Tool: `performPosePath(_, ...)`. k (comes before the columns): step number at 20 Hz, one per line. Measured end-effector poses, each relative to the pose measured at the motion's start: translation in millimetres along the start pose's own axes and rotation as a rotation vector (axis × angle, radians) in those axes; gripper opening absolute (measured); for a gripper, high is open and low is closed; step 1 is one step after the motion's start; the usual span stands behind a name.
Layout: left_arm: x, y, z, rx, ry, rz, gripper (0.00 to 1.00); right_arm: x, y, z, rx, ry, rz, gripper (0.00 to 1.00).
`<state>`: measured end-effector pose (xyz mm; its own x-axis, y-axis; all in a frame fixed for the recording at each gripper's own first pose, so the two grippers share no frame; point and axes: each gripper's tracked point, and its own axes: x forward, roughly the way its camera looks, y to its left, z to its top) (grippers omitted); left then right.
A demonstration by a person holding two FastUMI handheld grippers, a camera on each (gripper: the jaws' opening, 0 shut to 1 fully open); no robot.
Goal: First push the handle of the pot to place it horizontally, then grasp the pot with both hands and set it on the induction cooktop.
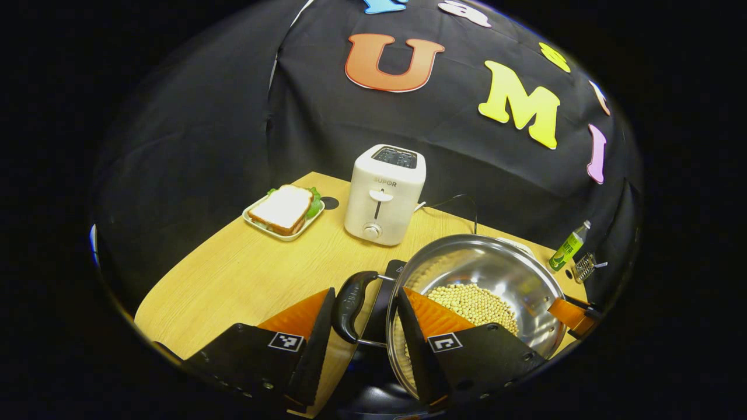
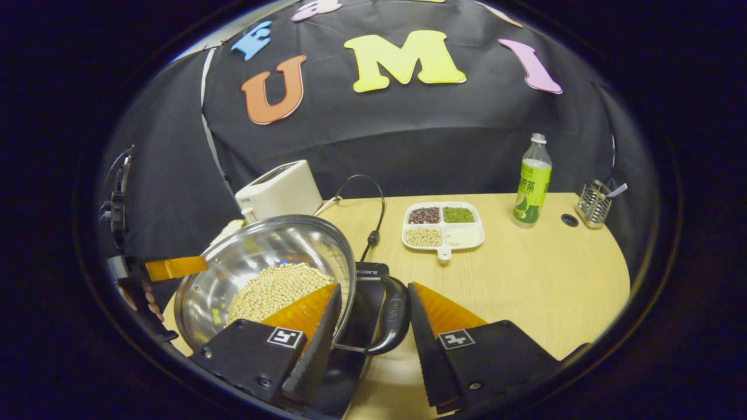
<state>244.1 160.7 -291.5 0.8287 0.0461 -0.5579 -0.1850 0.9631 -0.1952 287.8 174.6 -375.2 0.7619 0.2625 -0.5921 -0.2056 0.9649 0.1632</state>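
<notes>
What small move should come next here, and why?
Probably close both grippers. The left gripper and right gripper each straddle a pot handle with jaws open, and the pot sits beside the cooktop, not on it.

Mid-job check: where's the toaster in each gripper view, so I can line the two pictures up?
Left gripper view: the toaster stands centre, behind the pot, beside the sandwich plate.
Right gripper view: the toaster is upper left, at the table's back edge, just behind the pot.
Shared landmark: the green bottle.

Opposite close views, shared pot (image 1: 484, 291)
</notes>
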Motion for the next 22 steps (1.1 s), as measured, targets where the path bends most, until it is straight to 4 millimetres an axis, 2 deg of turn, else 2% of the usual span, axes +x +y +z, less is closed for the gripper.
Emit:
performPosePath(1, -1.4, 1.3, -0.9, 0.0, -0.003, 0.001, 0.63, -2.5, 0.0, 0.3, 0.014, -0.007, 0.011, 0.74)
performPosePath(2, -2.8, 1.4, -1.7, 0.007, -0.012, 0.006, 0.63, -6.2, -1.8, -0.1, 0.023, -0.01, 0.013, 0.72)
performPosePath(4, -6.9, 5.5, -1.4, 0.003, -0.025, 0.021, 0.65, -14.6, -3.9, 3.6, 0.026, -0.026, 0.005, 0.76)
performPosePath(5, -10.5, 7.2, 1.3, 0.001, -0.034, 0.021, 0.67, -19.7, -2.6, 8.4, 0.022, -0.047, 0.007, 0.77)
performPosePath(6, -12.6, 8.2, 4.8, -0.004, -0.044, 0.017, 0.77, -24.7, -1.8, 12.2, 0.01, -0.062, 0.009, 0.77)
performPosePath(7, -16.1, 8.3, 9.8, -0.021, -0.062, 0.011, 0.8, -28.5, -2.5, 15.8, 0.0, -0.073, 0.004, 0.82)
performPosePath(8, -18.1, 6.0, 14.7, -0.037, -0.068, 0.005, 0.72, -31.7, -2.5, 14.7, -0.012, -0.071, 0.003, 0.91)
performPosePath(9, -20.0, 9.8, 15.6, -0.034, -0.073, 0.009, 0.88, -34.4, -1.8, 13.2, -0.012, -0.068, 0.008, 0.93)
performPosePath(11, -25.0, 12.9, 14.7, -0.008, -0.071, 0.013, 0.93, -41.6, 1.0, 6.4, 0.001, -0.06, 0.027, 0.95)
performPosePath(14, -34.0, 16.4, 11.6, 0.01, -0.08, 0.039, 0.96, -63.0, -10.7, -1.4, 0.006, -0.08, -0.012, 0.95)
performPosePath(19, -60.0, 11.4, 1.4, 0.073, -0.117, 0.04, 0.96, -107.0, -13.1, -6.6, 0.005, -0.137, -0.013, 0.94)
performPosePath(22, -86.5, 2.1, -2.2, 0.092, -0.135, 0.026, 0.96, -142.0, -14.3, -7.8, 0.008, -0.201, -0.016, 0.94)
